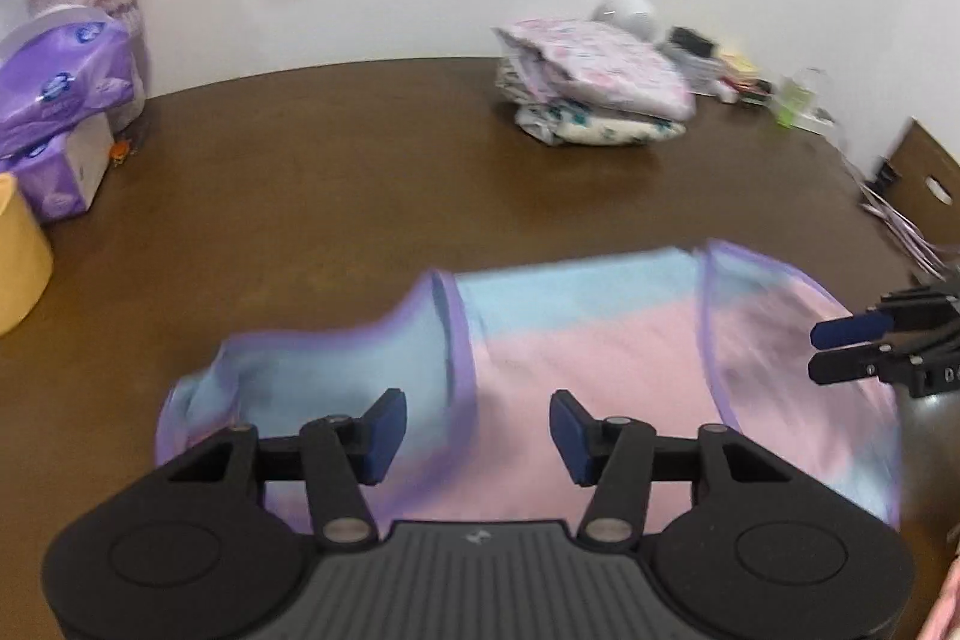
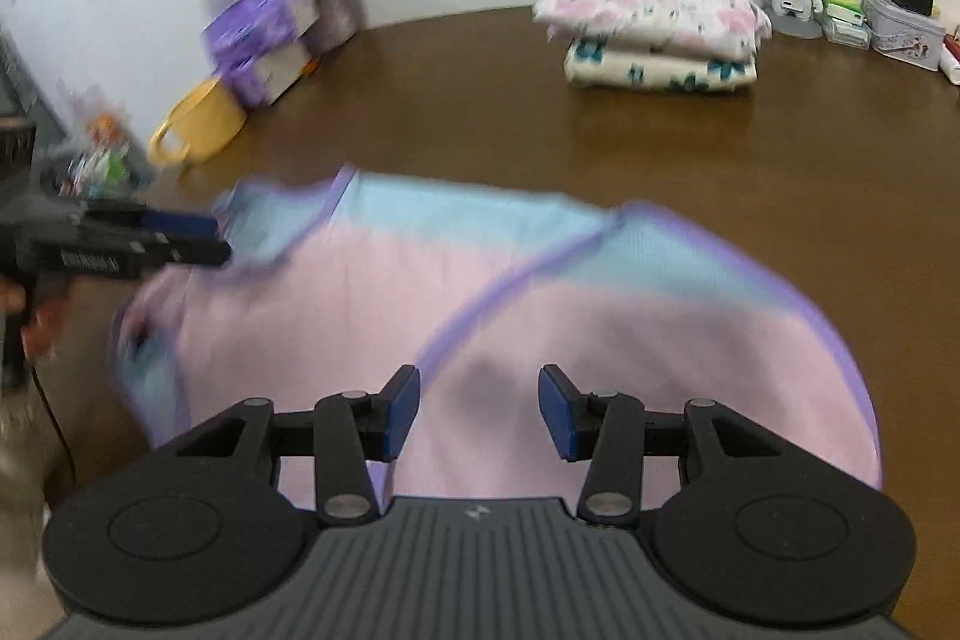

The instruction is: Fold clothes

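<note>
the pink-and-blue garment (image 2: pixel 492 316) lies soft and limp on the worktop (image 2: pixel 480 112), best pinched at its purple-trimmed edge, under the left tool (image 1: pixel 478 430) and right tool (image 2: pixel 479 412), both with fingers apart, empty.

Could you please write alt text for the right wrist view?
A pink and blue garment with purple trim lies spread on a brown table, under the right gripper, whose jaws are open. The left gripper reaches in from the left edge, and folded floral clothes are stacked at the back.
</note>
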The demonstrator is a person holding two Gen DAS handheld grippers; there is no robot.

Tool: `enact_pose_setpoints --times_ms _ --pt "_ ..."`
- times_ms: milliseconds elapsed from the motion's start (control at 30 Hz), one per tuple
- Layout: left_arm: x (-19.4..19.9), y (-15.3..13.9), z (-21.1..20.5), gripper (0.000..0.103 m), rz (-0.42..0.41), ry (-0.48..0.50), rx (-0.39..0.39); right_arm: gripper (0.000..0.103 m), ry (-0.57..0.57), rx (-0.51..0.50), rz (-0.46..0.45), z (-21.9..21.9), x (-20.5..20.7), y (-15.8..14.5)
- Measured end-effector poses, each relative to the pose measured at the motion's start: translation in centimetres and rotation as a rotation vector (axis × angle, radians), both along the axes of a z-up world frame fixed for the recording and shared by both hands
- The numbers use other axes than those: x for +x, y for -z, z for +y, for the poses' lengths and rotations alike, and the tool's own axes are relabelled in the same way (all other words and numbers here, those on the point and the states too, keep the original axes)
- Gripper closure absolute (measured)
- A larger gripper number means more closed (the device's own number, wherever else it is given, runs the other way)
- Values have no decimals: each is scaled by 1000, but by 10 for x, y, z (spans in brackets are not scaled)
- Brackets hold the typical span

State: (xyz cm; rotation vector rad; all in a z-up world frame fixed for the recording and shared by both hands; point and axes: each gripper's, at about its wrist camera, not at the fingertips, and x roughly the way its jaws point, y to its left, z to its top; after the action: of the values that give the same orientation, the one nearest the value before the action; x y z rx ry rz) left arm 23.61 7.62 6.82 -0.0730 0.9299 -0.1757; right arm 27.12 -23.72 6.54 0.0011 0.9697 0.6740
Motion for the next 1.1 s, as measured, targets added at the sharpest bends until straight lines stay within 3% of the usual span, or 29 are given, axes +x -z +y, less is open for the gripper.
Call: enact_pose_setpoints --times_ms 67,267,400,467,533,600,633,667,733,1000,1033,1067,1100 --pt "13 5 0 66 17 -7 -8 59 34 0 26 13 29 5" --pt "45 18 0 68 64 -18 -36 62 101 -69 107 31 79 27" --pt "66 27 0 71 95 -26 -55 62 117 -78 143 29 89 34" --pt "76 32 0 88 111 -30 -64 64 124 -71 154 27 92 34" --pt "78 33 -1 98 105 -26 -50 65 130 -63 164 26 95 35" --pt "79 33 -3 101 96 -20 -33 76 129 -66 153 26 96 34" --pt "79 34 -4 102 92 -18 -25 89 131 -72 148 27 97 34" --pt "79 34 -5 102 87 -15 -16 97 134 -77 145 27 98 34" --pt "80 34 -5 102 77 -23 -5 100 145 -90 127 27 101 35" --pt "82 32 5 100 65 -75 -47 98 163 -60 74 23 101 32" --pt "81 31 6 91 71 -76 -49 96 160 -48 74 21 99 30" --pt "75 29 7 72 71 -70 -42 94 151 -45 70 18 93 26" --pt "68 25 9 62 70 -63 -34 91 137 -49 62 15 85 22"
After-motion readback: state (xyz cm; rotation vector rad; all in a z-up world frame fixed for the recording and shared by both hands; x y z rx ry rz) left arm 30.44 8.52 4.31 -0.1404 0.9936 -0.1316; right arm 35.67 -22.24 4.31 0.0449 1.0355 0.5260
